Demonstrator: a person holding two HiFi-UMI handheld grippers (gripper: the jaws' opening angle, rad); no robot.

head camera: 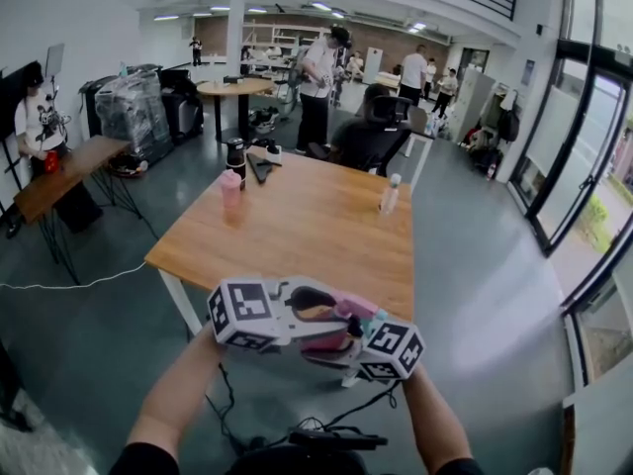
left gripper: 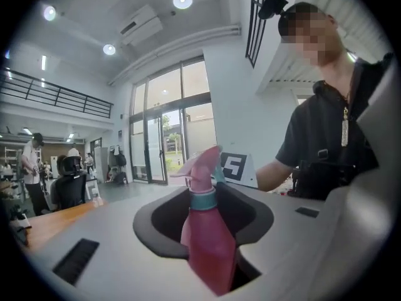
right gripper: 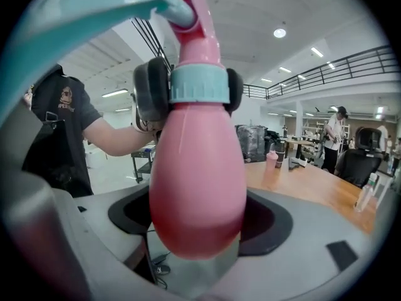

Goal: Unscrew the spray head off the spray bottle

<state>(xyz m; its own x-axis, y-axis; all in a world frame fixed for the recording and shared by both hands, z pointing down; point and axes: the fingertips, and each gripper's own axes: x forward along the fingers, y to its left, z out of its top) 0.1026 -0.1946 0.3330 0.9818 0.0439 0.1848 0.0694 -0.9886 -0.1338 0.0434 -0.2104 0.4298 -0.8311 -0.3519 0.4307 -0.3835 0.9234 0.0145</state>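
Floor (head camera: 485, 295): grey, wide open off the desk's right edge. A thin white cable (head camera: 69, 285) crosses it off the left edge, and black cables (head camera: 326, 426) lie below the person's arms.

Desk (head camera: 297, 240): wood, ctr and near half bare. Black office chair (head camera: 374, 132) at the far edge. Far-left corner has a black flask (head camera: 235, 154) w/ a pink cup (head camera: 229, 188) just nearer. A small bottle (head camera: 391, 194) stands near the right edge.

Both tools are off the desk, just outside its near edge toward the near-right corner, over the floor.

Right tool (head camera: 348, 342) (right gripper: 197, 221): clamped on the wide belly of the spray bottle (head camera: 331, 341) (right gripper: 197, 168). The bottle is held in the air, touching no surface.

Left tool (head camera: 315, 310) (left gripper: 203, 209): pads sit either side of the teal collar (left gripper: 203, 200) (right gripper: 199, 83) under the spray head (right gripper: 195, 24), narrow and looking pressed on it in the right gripper view. Head is still on the neck.
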